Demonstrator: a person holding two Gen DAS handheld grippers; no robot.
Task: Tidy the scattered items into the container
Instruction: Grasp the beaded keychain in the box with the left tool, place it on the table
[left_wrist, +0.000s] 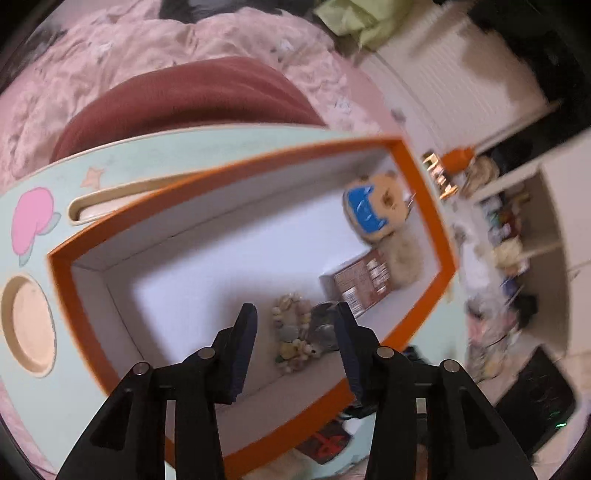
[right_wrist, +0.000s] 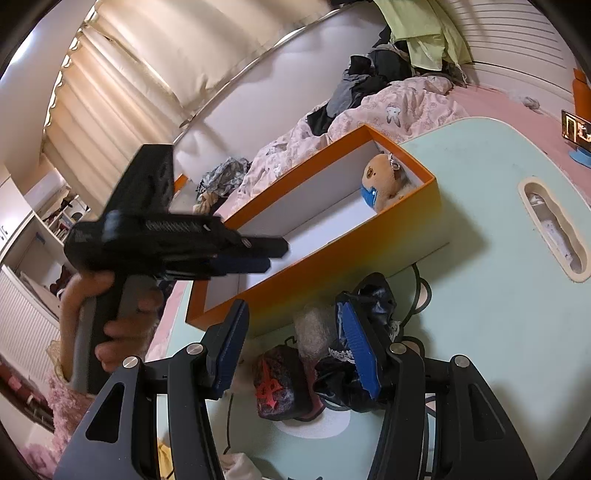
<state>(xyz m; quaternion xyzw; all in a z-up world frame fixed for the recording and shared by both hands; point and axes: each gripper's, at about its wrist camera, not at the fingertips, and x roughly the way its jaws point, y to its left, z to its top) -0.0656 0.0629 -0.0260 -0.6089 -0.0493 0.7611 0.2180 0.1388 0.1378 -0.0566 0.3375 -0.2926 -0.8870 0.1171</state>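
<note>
box: orange box (left_wrist: 424, 206) sits on the mint table (right_wrist: 498, 295), open top, white inside
already in: bear plush (left_wrist: 380, 210) at the far end, brown packet (left_wrist: 362, 282), shell string (left_wrist: 291, 332) and a grey thing I can't make out
still out: dark pouch with a red mark (right_wrist: 280, 384), black bag (right_wrist: 376, 295), pale fuzzy bit — all just beside the box's near wall
progress: I'd guess past halfway
left gripper (left_wrist: 297, 328): jaws apart, empty, over the box
right gripper (right_wrist: 291, 354): jaws apart around the leftovers — touching? can't tell
room: box middle is bare; the near wall needs clearing
</note>
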